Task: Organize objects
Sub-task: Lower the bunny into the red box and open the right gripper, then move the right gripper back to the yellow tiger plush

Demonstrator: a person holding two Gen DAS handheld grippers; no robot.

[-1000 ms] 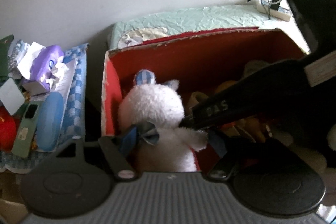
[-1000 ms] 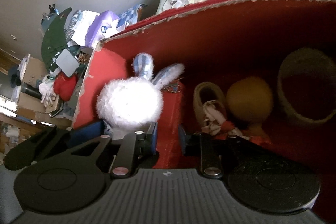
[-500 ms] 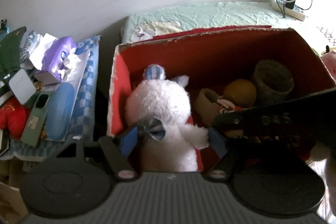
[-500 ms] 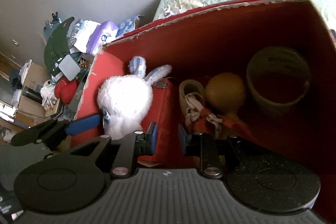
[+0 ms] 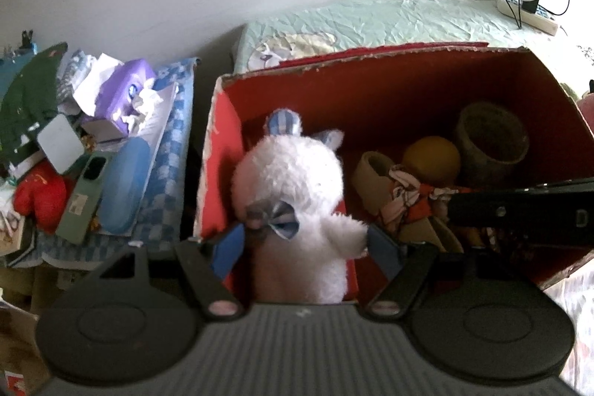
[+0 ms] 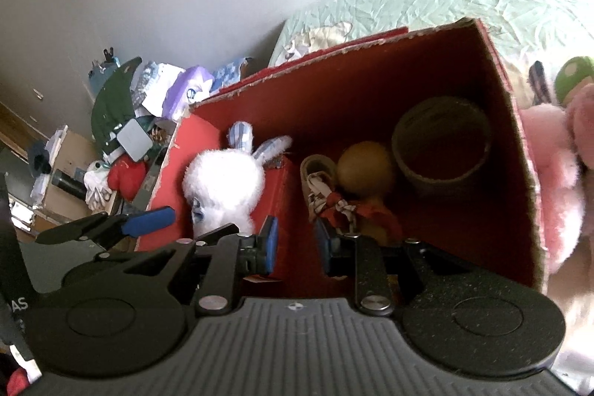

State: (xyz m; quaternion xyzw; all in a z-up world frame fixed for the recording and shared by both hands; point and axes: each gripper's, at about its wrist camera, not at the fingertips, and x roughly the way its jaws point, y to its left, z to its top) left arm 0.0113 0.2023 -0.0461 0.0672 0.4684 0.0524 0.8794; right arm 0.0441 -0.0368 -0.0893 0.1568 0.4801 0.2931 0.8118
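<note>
White plush bunny (image 5: 293,188), left end of the red box (image 5: 408,88): we hold it in the left hand-held gripper (image 5: 302,244), right hand-held gripper (image 6: 295,242) narrowly parted and empty; we should seat it upright before releasing.

Bedroom at home: bed (image 5: 389,21) (cluttered nightstand (image 5: 167,136) beside).
</note>
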